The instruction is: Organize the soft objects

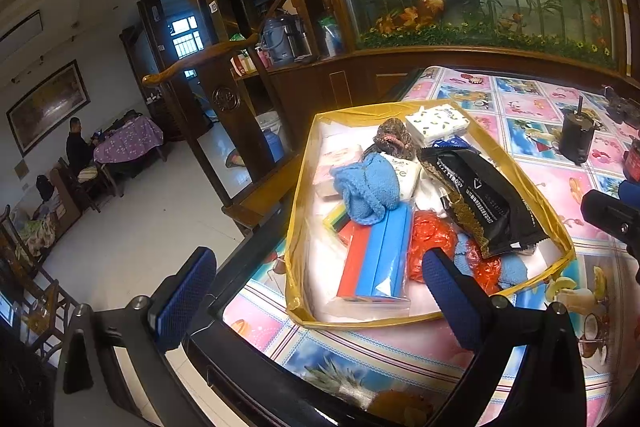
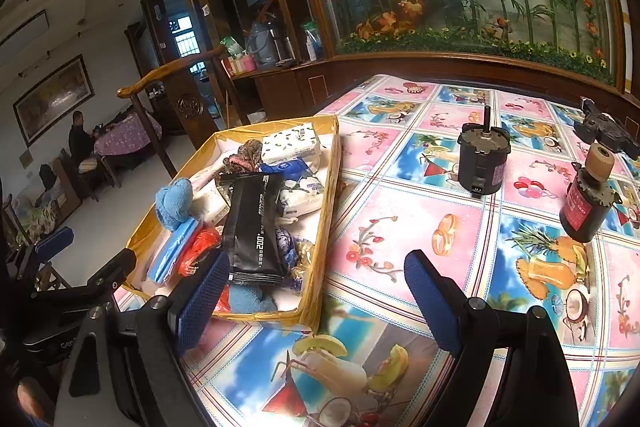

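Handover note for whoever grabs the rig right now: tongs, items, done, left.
Left tongs: open, empty, over the near end of the yellow-taped cardboard tray.
Right tongs: open, empty, over the fruit-print tablecloth beside the tray.
In the tray: blue knitted cloth, black foil pouch, leaf-print tissue pack, orange plastic bag, red-and-blue flat pack.
On the cloth, outside: two cylindrical motors, hard parts.
Done: soft items appear gathered in the tray.
Left: tidy the heap, if wanted.

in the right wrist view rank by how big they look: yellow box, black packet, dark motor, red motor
1. yellow box, by far the largest.
2. black packet lying in it.
3. dark motor and red motor look about alike; the red one sits nearer the camera, so I would not rank them.
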